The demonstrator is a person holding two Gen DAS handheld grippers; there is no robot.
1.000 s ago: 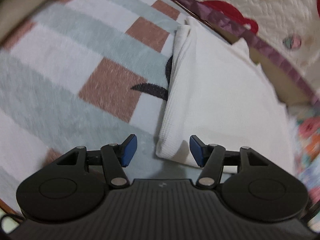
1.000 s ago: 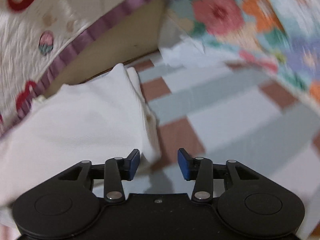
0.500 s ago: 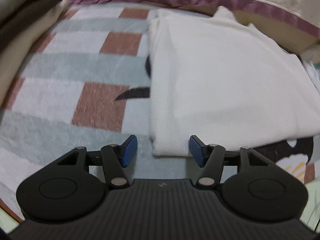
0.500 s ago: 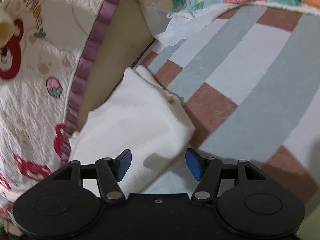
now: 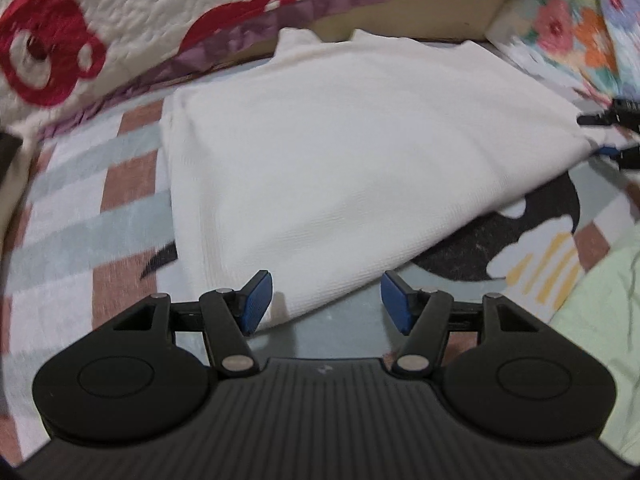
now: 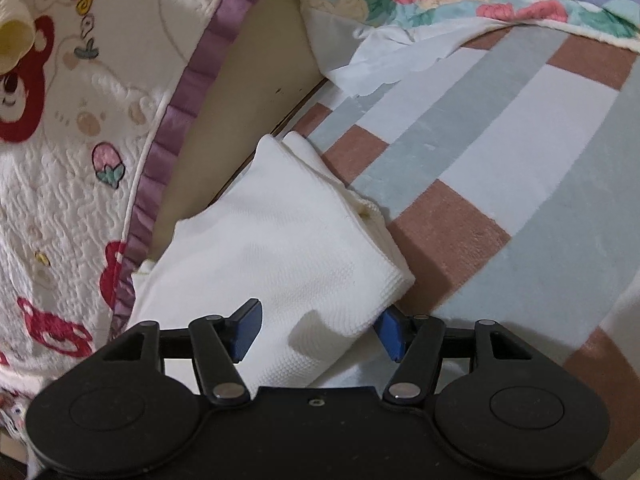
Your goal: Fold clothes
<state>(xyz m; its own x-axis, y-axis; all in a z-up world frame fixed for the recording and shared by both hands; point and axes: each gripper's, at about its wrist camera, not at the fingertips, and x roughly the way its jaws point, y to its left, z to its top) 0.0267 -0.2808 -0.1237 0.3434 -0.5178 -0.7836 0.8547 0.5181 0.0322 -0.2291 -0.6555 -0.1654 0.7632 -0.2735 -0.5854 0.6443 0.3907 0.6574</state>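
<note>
While the folded white waffle-knit garment lies on the striped rug, both grippers, left and right, gape wide (corners between their pads).

Soft, even indoor light falls on both views, with the white cloth bright but not blown out, faint shadows just under its near edge, motion blur on the quilt left of it, and strong fisheye bending at the frame edges.
</note>
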